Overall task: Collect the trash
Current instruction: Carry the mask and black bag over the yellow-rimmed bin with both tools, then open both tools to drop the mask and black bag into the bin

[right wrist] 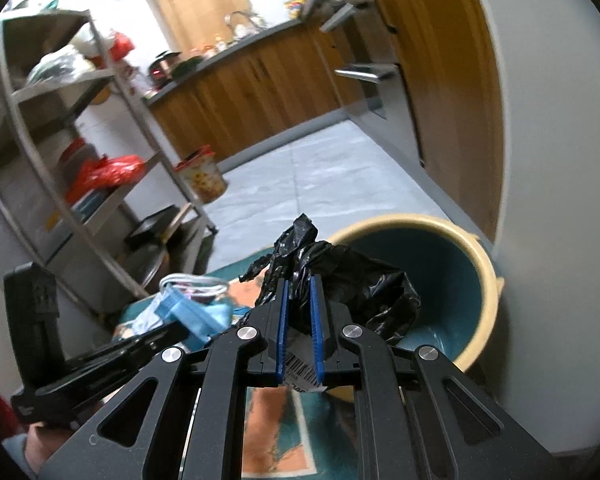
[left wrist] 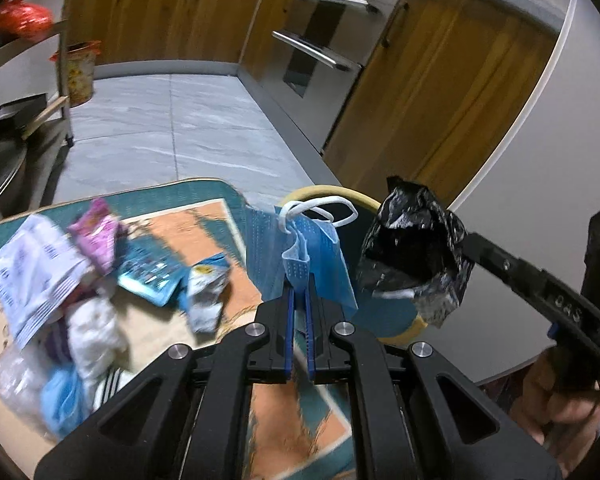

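My left gripper point(left wrist: 299, 286) is shut on a blue face mask point(left wrist: 308, 256) and holds it up in front of the cream-rimmed teal bin point(left wrist: 328, 191). My right gripper point(right wrist: 299, 280) is shut on a crumpled black plastic bag point(right wrist: 340, 280) just above the bin's open mouth point(right wrist: 440, 276). The bag also shows in the left wrist view point(left wrist: 414, 244), with the right gripper point(left wrist: 466, 240) reaching in from the right. The mask shows in the right wrist view point(right wrist: 192, 308). More trash lies on the mat: a white printed packet point(left wrist: 36, 268), a purple wrapper point(left wrist: 98, 236), a teal packet point(left wrist: 150, 272) and a small blue-white wrapper point(left wrist: 206, 292).
The trash lies on a teal and orange mat point(left wrist: 204, 224) on grey floor tiles point(left wrist: 160, 120). A metal shelf rack point(right wrist: 60, 140) stands at the left with a red bag point(right wrist: 108, 172). Wooden cabinets point(left wrist: 440, 92) and an oven point(left wrist: 320, 40) line the back and right. A white wall point(right wrist: 560, 200) is close to the bin.
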`<action>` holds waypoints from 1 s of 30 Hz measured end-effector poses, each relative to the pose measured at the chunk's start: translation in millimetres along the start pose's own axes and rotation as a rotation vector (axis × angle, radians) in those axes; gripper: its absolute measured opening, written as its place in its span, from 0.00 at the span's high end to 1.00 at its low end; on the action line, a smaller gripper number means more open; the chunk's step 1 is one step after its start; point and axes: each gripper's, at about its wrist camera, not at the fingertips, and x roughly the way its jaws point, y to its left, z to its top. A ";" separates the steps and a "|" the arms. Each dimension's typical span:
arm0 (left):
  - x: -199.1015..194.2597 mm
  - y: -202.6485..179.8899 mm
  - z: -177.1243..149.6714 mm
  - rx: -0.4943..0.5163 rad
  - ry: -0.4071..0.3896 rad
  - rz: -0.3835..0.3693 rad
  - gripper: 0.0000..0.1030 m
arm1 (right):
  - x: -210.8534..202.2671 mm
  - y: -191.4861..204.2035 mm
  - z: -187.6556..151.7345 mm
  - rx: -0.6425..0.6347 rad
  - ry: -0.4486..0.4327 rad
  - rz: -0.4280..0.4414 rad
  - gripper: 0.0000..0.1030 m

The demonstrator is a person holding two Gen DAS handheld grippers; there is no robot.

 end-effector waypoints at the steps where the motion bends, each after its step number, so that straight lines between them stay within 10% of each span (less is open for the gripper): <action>1: 9.6 -3.8 3.3 0.012 0.011 0.003 0.96 | 2.3 -3.2 -0.3 0.015 0.004 -0.001 0.89; 24: 121.7 -45.4 22.7 0.138 0.180 -0.008 0.96 | 58.1 -72.7 -9.1 0.323 0.158 -0.048 0.88; 30: 121.3 -44.5 21.8 0.108 0.194 -0.030 0.78 | 59.8 -78.2 -13.1 0.340 0.175 -0.073 0.83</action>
